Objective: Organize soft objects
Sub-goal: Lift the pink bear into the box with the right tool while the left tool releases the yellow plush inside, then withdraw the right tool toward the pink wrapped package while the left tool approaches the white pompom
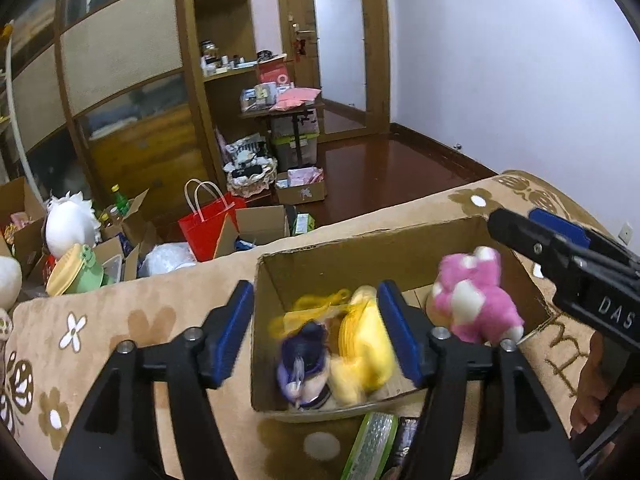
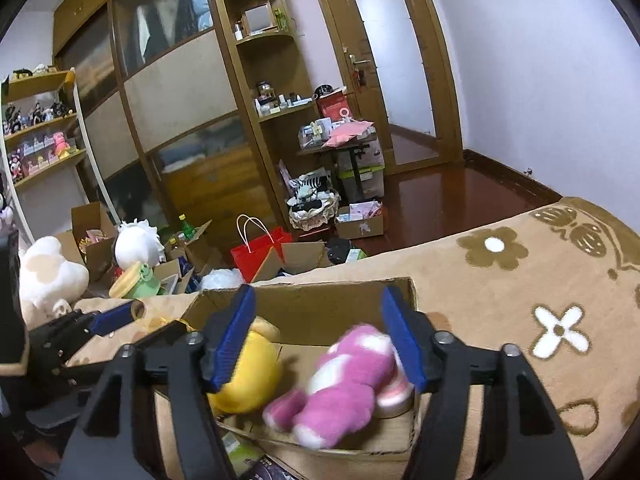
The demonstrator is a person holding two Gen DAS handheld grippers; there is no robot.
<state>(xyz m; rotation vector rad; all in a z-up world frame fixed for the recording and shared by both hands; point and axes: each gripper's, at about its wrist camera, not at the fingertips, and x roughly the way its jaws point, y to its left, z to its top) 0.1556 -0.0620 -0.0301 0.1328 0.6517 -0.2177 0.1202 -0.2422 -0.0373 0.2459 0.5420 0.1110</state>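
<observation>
Right tool [image 2: 320, 336] gapes wide, empty, above the pink plush [image 2: 344, 384] in the box [image 2: 320, 304]; light, squashy; grip its body.

A small purple-and-white plush doll [image 1: 302, 364] in the open brown cardboard box [image 1: 340, 264] is motion-blurred, its features unreadable. The fluffy pink-and-white plush toy [image 2: 344, 384] is blurred too. A green-rimmed bubble-wrap packet [image 1: 370, 446] is cut off by the left wrist view's bottom edge.

3 blurred plush toys, pink [image 1: 476, 292], yellow [image 1: 364, 356] and purple [image 1: 302, 364], lie inside the open cardboard box [image 1: 340, 258].
</observation>
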